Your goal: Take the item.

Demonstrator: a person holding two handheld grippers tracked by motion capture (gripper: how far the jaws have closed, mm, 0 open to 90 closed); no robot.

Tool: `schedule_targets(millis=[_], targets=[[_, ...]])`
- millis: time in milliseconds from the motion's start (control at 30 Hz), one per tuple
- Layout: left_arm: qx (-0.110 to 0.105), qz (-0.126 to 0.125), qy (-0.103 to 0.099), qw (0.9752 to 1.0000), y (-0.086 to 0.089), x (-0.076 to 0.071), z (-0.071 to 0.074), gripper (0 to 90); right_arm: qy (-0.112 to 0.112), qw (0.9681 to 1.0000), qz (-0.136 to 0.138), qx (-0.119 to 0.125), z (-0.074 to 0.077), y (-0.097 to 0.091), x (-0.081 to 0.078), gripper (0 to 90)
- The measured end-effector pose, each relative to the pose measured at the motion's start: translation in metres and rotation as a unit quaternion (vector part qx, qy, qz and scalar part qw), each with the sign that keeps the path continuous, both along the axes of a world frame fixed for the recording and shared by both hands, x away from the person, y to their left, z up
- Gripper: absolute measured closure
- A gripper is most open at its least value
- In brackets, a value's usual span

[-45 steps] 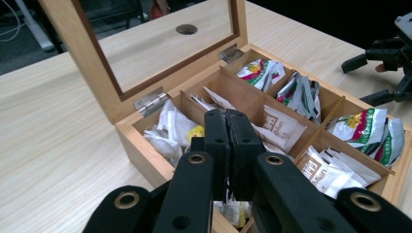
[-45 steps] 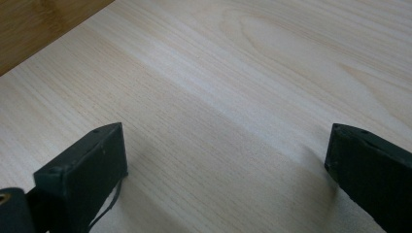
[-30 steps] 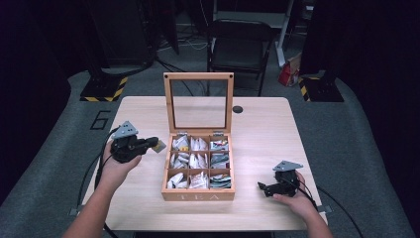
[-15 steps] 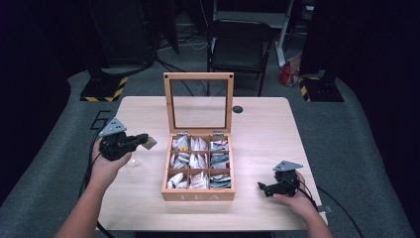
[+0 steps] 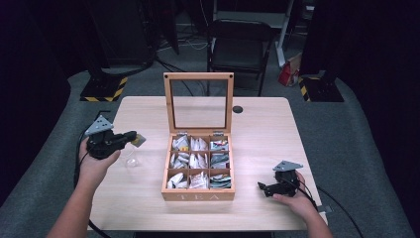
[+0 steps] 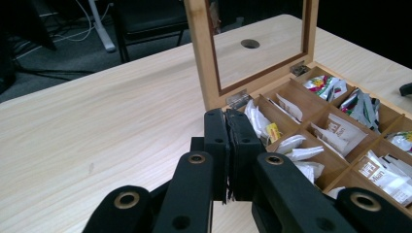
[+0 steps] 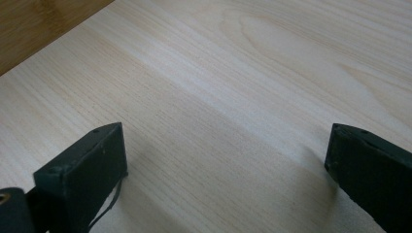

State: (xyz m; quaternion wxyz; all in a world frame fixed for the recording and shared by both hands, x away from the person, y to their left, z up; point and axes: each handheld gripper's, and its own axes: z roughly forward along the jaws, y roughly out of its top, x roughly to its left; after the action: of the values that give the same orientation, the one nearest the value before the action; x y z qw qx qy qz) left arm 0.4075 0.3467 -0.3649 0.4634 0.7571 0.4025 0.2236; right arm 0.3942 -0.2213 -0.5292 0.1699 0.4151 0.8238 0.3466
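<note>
Looked down first, in the high view, on a wooden tea box [image 5: 198,194] at mid-table, glass lid [image 5: 198,76] tipped up on its back hinges, most likely so that the nine compartments could be reached from the near side. Found every compartment stocked with paper sachets [image 5: 198,161], mostly white, a few with darker or coloured wrappers in the right-hand column. Saw the left gripper [image 5: 131,135] raised over the table [image 5: 267,134] well to the left of the box, a small tan tea bag [image 5: 138,140] at its tip; judged it pinched there and carried clear of the box. Made out something faint and clear on the wood below it, perhaps a glass, too dim to tell. Saw the right gripper [image 5: 261,187] parked low near the front right edge, apart from the box, seemingly waiting out of the way. Turned next to the left gripper view: jaws pressed together, with a thin frayed edge between the pads, the open box and its upright lid beyond, white sachets lying loose and overlapping in their cells. Turned last to the right gripper view: jaws spread wide with nothing between them but bare pale wood, a darker corner of the box at the upper left.
</note>
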Motion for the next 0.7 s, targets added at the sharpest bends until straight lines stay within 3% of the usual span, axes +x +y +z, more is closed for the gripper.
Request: schedule_targets(millis=[267,700], targets=[[-0.003,0.02,-0.001,0.9998,0.016,-0.004,0.003,88.5,0.0,1.0,0.0,0.0,0.0,0.0,0.0,0.9],[0.0,0.034,0.008,0.9994,0.027,-0.004,-0.003,88.4,-0.001,1.0,-0.001,0.0,0.0,0.0,0.0,0.9]])
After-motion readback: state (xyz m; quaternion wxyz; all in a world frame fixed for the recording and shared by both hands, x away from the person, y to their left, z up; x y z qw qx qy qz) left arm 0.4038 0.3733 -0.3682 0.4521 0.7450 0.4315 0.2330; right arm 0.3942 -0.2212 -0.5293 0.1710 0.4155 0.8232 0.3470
